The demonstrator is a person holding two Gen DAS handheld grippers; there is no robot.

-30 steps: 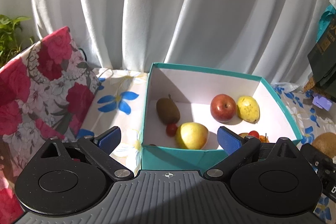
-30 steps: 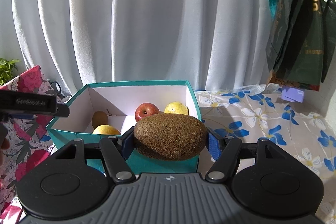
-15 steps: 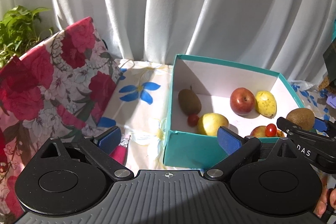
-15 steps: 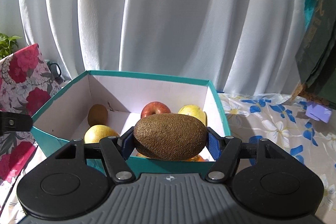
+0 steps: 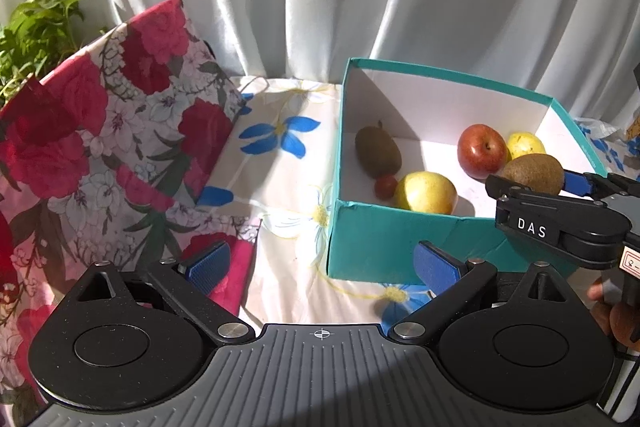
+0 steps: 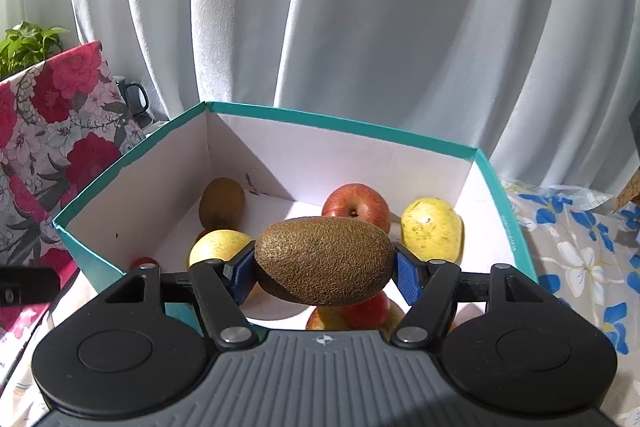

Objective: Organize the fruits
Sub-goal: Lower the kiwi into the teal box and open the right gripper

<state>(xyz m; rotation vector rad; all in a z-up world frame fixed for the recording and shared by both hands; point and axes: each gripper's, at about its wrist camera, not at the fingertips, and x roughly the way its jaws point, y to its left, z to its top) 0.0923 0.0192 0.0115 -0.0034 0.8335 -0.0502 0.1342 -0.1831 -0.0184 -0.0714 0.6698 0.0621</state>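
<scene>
My right gripper [image 6: 324,269] is shut on a brown kiwi [image 6: 324,261], held lengthwise between its blue pads over the near part of the teal box [image 6: 132,157]. From the left wrist view that kiwi [image 5: 534,173] hangs above the box's right side, gripped by the right gripper [image 5: 552,183]. Inside the box lie another kiwi [image 5: 377,151], a red apple [image 5: 482,151], two yellow fruits [image 5: 426,191] [image 6: 432,229] and a small red fruit [image 5: 385,185]. More red and yellow fruit shows under the held kiwi. My left gripper [image 5: 318,261] stands open over the cloth, left of the box, with nothing in it.
A floral red cushion [image 5: 92,147] leans at the left with a green plant [image 5: 36,31] behind it. A flowered tablecloth [image 5: 280,163] covers the table. White curtains close off the back. A dark mug [image 6: 132,99] stands behind the cushion.
My right gripper has carried the kiwi leftward and down, from in front of the box to over its inside. The left view has swung left, so the box now sits at its right.
</scene>
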